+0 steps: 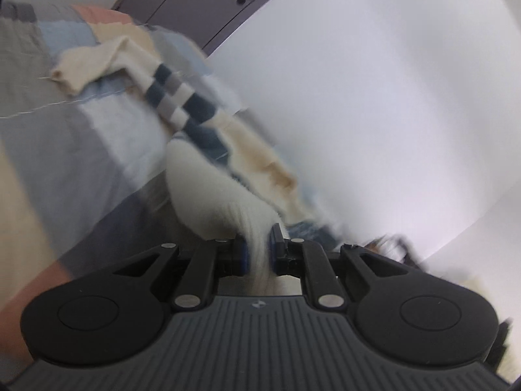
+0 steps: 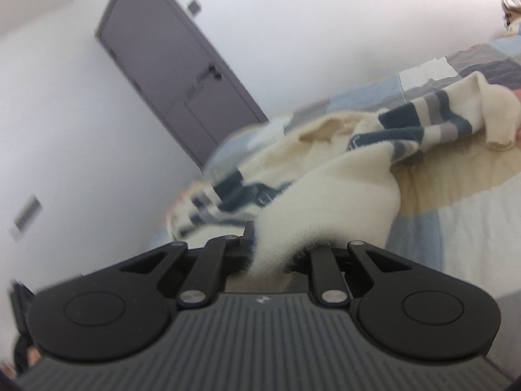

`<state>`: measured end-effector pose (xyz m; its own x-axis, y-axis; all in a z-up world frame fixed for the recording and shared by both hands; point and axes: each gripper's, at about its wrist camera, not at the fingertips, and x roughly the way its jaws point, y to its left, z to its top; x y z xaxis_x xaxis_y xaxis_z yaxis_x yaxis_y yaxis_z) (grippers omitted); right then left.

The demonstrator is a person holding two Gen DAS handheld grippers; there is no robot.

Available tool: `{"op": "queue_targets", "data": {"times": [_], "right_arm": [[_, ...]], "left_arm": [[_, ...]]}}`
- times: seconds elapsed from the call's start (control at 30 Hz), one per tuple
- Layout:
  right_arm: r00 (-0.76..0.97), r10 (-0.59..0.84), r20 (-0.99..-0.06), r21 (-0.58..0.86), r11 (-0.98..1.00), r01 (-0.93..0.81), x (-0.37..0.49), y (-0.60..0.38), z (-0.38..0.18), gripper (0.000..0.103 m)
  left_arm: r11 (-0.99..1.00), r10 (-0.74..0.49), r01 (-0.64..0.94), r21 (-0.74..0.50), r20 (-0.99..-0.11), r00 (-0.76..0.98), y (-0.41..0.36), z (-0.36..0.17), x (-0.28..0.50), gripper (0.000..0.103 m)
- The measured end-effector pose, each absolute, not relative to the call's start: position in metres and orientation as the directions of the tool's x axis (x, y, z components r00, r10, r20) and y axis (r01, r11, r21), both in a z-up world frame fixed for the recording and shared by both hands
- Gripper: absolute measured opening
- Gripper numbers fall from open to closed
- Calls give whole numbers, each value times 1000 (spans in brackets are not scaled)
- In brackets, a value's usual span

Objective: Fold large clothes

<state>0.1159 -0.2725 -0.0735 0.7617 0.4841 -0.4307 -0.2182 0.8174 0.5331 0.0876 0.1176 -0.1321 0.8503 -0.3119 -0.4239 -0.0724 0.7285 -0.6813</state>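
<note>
A cream knit sweater [image 1: 208, 195] with dark blue and grey stripes lies across a patchwork bed cover [image 1: 65, 137]. My left gripper [image 1: 259, 247] is shut on a cream part of it, and the cloth runs up between the blue pads. One sleeve [image 1: 97, 62] trails off to the upper left. In the right wrist view the same sweater [image 2: 342, 182] bulges over my right gripper [image 2: 276, 254], which is shut on its cream edge. The right finger there is hidden under the cloth. Both views are tilted and blurred.
A white wall [image 1: 374, 97] and a grey door [image 2: 176, 75] stand behind the bed. The bed cover [image 2: 456, 202] stretches to the right in the right wrist view. A person's head [image 2: 511, 9] shows at the top right corner.
</note>
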Motion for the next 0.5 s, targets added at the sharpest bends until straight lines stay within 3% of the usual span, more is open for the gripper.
{"op": "queue_targets", "data": {"times": [0.13,0.27,0.33,0.4,0.5], "right_arm": [[659,443,-608,447,877,-177,112,-258,-100,17],[586,445,-677,505,860,-70,119,-267,-129,19],[579,451,-679,523,851,-50,121,-270,-129,21],[572,468,-673,530,845,-67,114,-272,-126,34],[578,475,-663,539,839,-71,96,-284,-119,56]], "left_arm": [[777,-307,-136,-615,-558,771,113,-152,81,15],[807,-321,-117,-579,-597,736,108,-157,75,18],[814,-304,-134,-565,-612,730,109,-153,70,38],[807,-301,-148,-571,-614,730,113,-148,65,61],[827,-250,-152,-542,-596,763,121,-129,50,66]]}}
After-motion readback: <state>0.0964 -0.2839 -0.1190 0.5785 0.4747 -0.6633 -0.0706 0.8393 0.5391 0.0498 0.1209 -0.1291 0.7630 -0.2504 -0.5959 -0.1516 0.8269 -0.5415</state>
